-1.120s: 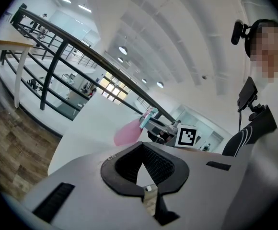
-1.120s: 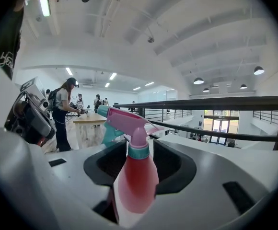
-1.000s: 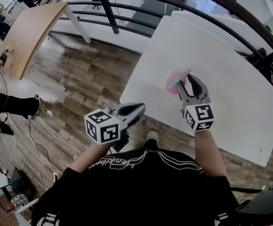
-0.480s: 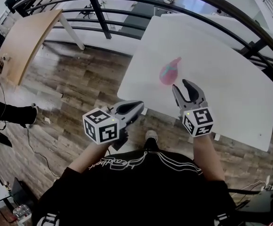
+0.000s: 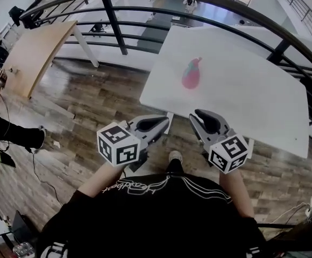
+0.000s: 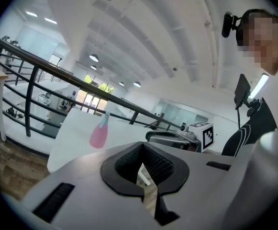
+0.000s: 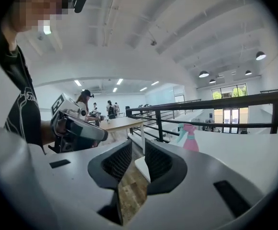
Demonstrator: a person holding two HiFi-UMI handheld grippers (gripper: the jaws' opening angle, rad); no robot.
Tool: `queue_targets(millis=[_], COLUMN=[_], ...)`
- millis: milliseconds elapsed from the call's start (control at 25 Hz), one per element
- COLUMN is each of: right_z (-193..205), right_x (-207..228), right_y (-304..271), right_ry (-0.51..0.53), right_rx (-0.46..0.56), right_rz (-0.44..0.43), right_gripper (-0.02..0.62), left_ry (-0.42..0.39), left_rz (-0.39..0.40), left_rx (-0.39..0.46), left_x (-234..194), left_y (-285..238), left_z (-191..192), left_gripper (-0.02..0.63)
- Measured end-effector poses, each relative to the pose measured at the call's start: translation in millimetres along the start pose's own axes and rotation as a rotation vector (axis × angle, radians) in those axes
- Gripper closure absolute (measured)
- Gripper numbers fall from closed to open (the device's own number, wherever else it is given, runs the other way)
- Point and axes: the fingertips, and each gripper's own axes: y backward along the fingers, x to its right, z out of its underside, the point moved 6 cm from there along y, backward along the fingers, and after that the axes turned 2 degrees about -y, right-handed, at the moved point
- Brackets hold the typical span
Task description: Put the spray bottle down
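Note:
The pink spray bottle with a teal top lies on its side on the white table, with nothing touching it. It also shows far off in the left gripper view as the spray bottle and in the right gripper view as the spray bottle. My right gripper hangs over the floor just short of the table's near edge. Its jaws are closing, with a gap still between them and nothing in it. My left gripper is beside it, shut and empty.
A black railing curves behind the table. A wooden table stands at the far left, with a person's legs at the left edge. Wood floor lies below both grippers.
Both grippers have drawn back off the table toward my body. The right one left the bottle lying there and its jaws have narrowed.

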Motion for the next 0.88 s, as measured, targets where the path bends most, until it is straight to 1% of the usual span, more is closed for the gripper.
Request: queue_targets(millis=[160,240,360,440,560,880], right_z=[-4.2,-7.4,-13.9,-17.1,-15.4,0.8], right_x=[-42.8,-61.1,-82.5,-92.3,-100.4,-122.5], right_y=[22.5,33.1,46.1,52.6,60.6,72.2], right_ry=[0.001,-0.004,-0.020,-0.049,-0.077,-0.084], right_rx=[0.005,-0.003,-0.021,-0.022,-0.015,-0.017], right_rz=[-0.042,-0.083,-0.145,-0.167,-0.172,-0.148], right_gripper=[0.535,0.549,0.561,0.561,0.561,0.571], left_ry=[-0.030,-0.046,-0.079,-0.094,-0.105,-0.114], left_rz=[0.033,0.050,0.070,0.080,0.092,0.101], left_rx=[0.014,0.022,0.030,0.035,0.039,0.028], left_x=[28.0,41.7,59.4,69.5,82.8,102.3], left_y=[21.9,29.9,39.0,44.5,50.3,63.9], left_z=[2.1,2.3,0.1,-0.5,2.3,19.0], left_gripper=[0.598,0.598,0.598,0.598,0.598,0.598])
